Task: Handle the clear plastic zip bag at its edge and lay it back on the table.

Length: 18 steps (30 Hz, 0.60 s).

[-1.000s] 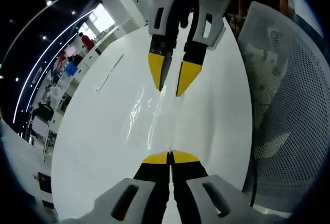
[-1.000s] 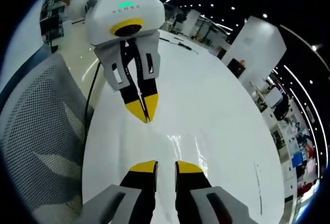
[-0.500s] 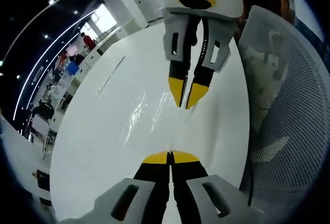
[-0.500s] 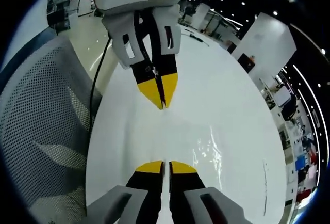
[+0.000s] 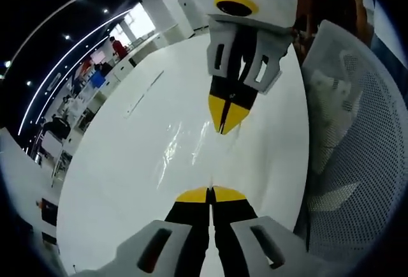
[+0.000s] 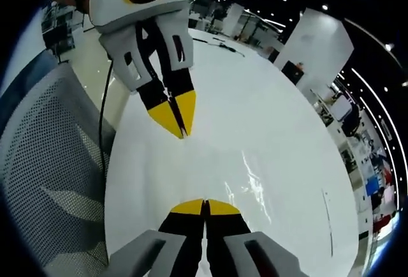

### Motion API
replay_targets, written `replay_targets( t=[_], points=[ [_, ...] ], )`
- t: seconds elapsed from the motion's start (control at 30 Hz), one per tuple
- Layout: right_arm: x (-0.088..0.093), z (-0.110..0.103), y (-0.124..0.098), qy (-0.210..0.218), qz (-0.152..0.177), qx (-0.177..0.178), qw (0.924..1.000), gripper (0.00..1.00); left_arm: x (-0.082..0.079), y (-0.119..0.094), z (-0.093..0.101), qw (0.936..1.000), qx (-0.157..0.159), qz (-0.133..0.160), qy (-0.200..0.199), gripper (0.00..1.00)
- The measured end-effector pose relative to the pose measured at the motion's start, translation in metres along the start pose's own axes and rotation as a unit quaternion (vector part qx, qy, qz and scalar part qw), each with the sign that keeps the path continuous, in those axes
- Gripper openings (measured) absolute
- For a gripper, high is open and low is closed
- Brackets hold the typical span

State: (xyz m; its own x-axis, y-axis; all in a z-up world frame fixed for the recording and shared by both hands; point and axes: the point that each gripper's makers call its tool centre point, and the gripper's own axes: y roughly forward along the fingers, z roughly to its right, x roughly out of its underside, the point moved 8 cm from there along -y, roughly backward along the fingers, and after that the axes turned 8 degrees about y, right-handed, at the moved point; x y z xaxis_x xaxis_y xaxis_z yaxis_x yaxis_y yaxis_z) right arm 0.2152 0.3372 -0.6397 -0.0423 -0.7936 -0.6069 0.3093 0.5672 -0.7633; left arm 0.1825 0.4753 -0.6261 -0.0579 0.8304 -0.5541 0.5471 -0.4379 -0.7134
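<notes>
The left gripper (image 5: 211, 194) and right gripper (image 6: 204, 207) face each other tip to tip, both seemingly with fingers pressed together.

Your 2 grippers: left gripper (image 5: 211, 194) and right gripper (image 6: 204, 207) have yellow tips, black fingers, white-grey housings.
</notes>
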Motion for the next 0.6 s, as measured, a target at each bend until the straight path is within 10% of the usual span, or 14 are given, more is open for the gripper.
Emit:
replay_targets(
  t=[0.6],
  points=[
    [0.003, 0.012, -0.017, 0.063, 0.008, 0.021, 0.9977, 0.0, -0.028, -0.034, -0.002, 0.9953, -0.078, 0.052, -0.023, 0.2]
  ],
)
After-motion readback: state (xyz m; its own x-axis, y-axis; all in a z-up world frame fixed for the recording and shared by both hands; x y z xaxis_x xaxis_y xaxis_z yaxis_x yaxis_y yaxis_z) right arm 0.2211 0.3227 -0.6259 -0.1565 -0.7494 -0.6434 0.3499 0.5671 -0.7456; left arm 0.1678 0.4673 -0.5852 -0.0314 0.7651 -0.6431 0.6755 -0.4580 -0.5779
